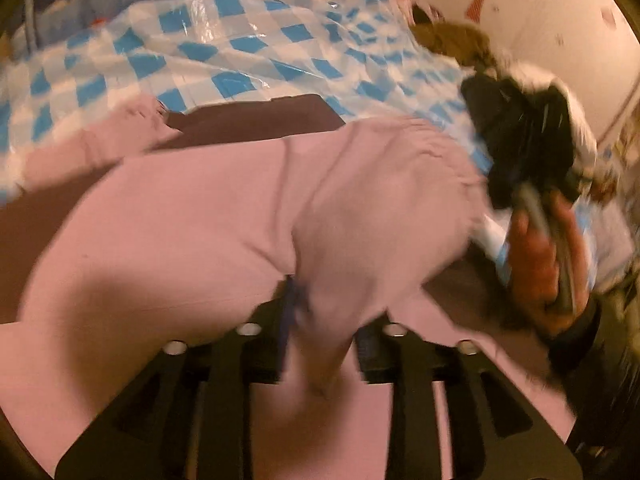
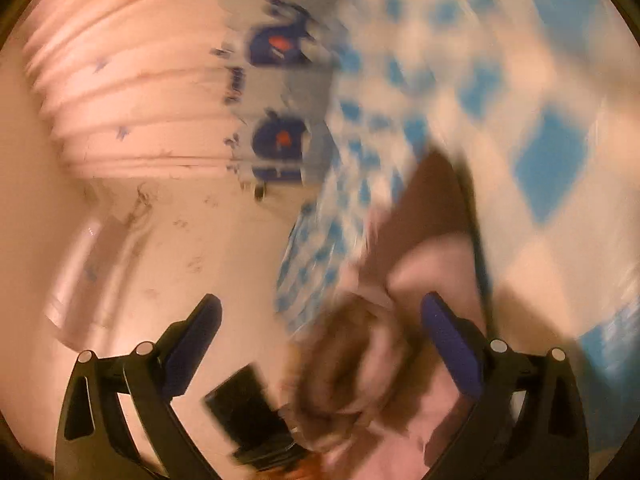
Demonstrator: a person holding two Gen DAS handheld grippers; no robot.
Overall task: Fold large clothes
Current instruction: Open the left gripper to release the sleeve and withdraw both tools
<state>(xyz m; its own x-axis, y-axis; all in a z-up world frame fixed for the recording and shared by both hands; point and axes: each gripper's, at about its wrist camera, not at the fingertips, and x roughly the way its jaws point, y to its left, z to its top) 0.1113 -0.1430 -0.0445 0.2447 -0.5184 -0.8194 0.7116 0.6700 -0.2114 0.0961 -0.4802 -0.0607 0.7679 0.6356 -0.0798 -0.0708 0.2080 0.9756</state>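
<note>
left tongs [image 1: 320, 344] stand narrowly apart with pink garment [image 1: 224, 216] cloth bunched between the fingers; right tongs [image 2: 320, 320] gape wide, empty.

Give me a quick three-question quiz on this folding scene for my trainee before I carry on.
1. True or false: the right tongs stand wide open with nothing gripped.
2. Which pattern is on the plastic sheet behind the pink garment? A: stripes. B: blue and white checks. C: dots.
3. In a few words: what runs between the fingers of the left tongs?

Key
1. True.
2. B.
3. A fold of the pink garment; the blur hides whether the pads press on it.
</note>
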